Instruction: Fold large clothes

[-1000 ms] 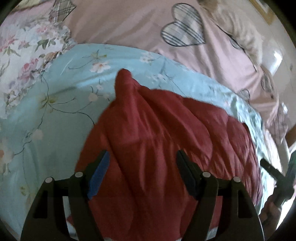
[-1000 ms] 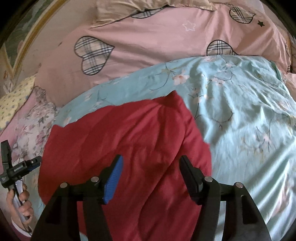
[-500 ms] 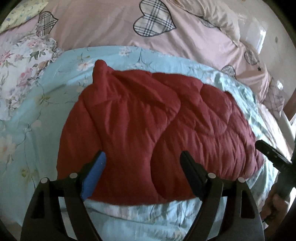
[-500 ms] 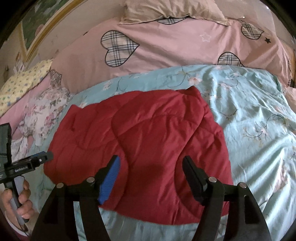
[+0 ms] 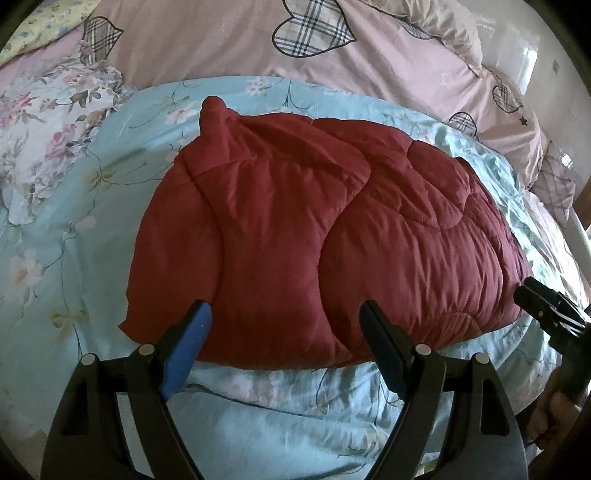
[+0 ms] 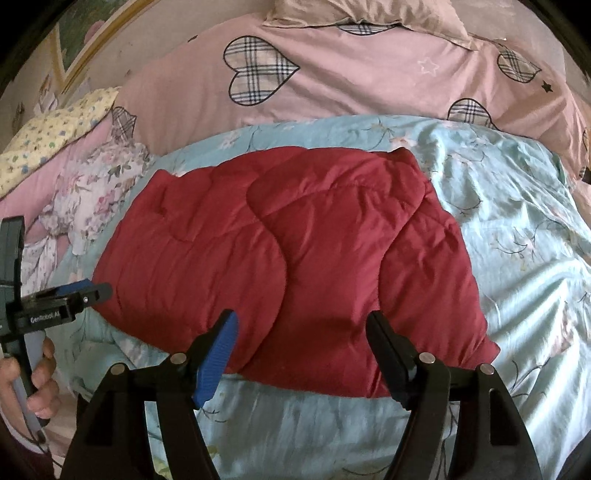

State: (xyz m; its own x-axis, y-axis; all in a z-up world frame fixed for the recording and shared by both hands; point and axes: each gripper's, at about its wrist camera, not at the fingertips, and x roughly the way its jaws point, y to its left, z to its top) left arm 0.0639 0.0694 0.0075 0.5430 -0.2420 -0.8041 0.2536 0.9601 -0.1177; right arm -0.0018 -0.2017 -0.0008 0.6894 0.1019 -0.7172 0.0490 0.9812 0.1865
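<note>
Nearest, the left gripper (image 5: 284, 325) stands wide with nothing between its jaws, above the near edge of the red quilted garment (image 5: 321, 236). The right gripper (image 6: 301, 334) is likewise spread and empty, its jaws just settled after widening. A second ago both sat close over the red fabric, which filled the lower frame; now both have drawn back, and a strip of the pale blue floral quilt (image 5: 258, 413) shows between the fingers and the garment's hem.

The garment lies folded in a broad mound in the middle of that quilt, one corner poking up at its far left. Whether layers beneath are even cannot be seen.

Beyond lies a pink bedcover with plaid hearts (image 6: 332, 77) and a beige pillow (image 6: 369, 14), cut off at the top. At the right wrist view's left edge, a hand (image 6: 35, 384) grips the other tool's handle, partly cropped.
</note>
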